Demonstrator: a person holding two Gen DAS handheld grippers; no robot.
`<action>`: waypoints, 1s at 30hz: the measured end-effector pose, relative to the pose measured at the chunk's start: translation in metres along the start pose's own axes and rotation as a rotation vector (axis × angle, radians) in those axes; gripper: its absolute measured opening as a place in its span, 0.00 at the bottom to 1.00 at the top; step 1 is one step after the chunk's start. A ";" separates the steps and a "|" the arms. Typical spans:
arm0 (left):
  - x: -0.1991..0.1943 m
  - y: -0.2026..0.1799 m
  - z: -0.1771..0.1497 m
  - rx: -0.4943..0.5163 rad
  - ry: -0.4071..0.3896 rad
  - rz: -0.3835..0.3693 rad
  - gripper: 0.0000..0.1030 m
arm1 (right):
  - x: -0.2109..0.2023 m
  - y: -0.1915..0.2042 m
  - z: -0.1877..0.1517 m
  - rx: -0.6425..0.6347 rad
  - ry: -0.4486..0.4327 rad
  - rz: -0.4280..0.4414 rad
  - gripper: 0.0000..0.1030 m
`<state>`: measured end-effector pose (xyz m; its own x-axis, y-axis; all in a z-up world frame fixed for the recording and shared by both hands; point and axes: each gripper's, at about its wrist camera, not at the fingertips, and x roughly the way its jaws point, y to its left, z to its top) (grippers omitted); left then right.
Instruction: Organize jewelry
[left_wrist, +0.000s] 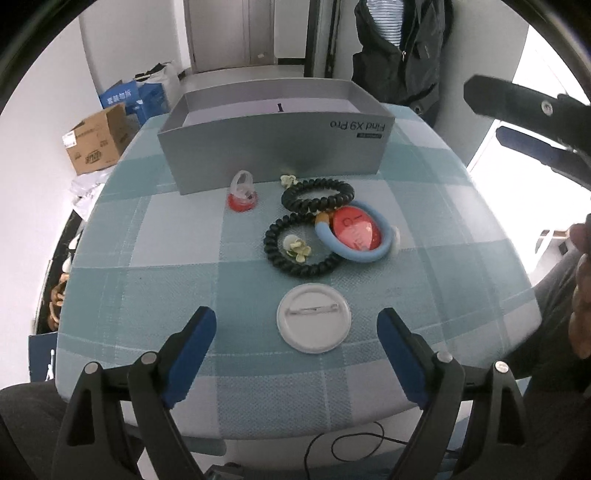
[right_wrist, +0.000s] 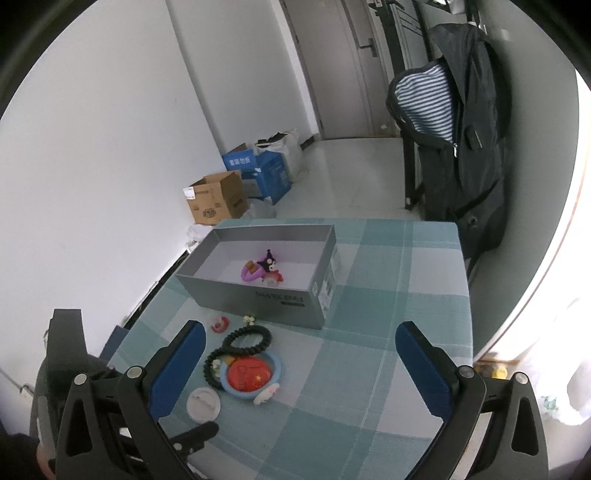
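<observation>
step: picking up next piece for the box (left_wrist: 273, 147), likely the badge (left_wrist: 313, 318) | next: lower, straddle its rim, close | left gripper (left_wrist: 296, 334): jaws wide, empty, badge between them at 12 o'clock | right gripper (right_wrist: 301, 354): jaws wide, empty, raised; pile at 10 o'clock, box at 12

Black hand-held gripper (left_wrist: 295, 336), blue pads (left_wrist: 192, 354), silver screws

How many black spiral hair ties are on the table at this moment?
2. One black spiral hair tie lies nearer the grey box; the other is closer to the camera, ringing a small flower. None seems hidden.
</observation>
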<state>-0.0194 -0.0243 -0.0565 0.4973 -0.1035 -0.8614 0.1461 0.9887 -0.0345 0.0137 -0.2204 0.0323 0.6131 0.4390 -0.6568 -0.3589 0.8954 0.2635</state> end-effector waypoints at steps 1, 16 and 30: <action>0.001 -0.002 -0.001 0.007 0.008 0.000 0.83 | 0.000 0.000 0.000 0.000 -0.001 -0.001 1.00; 0.000 -0.010 0.001 0.048 0.046 -0.023 0.49 | 0.006 -0.002 -0.002 0.011 0.033 0.012 1.00; -0.012 0.010 0.011 -0.047 0.015 -0.138 0.36 | 0.026 -0.001 -0.008 0.028 0.115 0.038 1.00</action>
<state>-0.0146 -0.0142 -0.0406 0.4624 -0.2380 -0.8541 0.1719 0.9691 -0.1770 0.0245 -0.2101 0.0093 0.5146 0.4624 -0.7221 -0.3593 0.8809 0.3080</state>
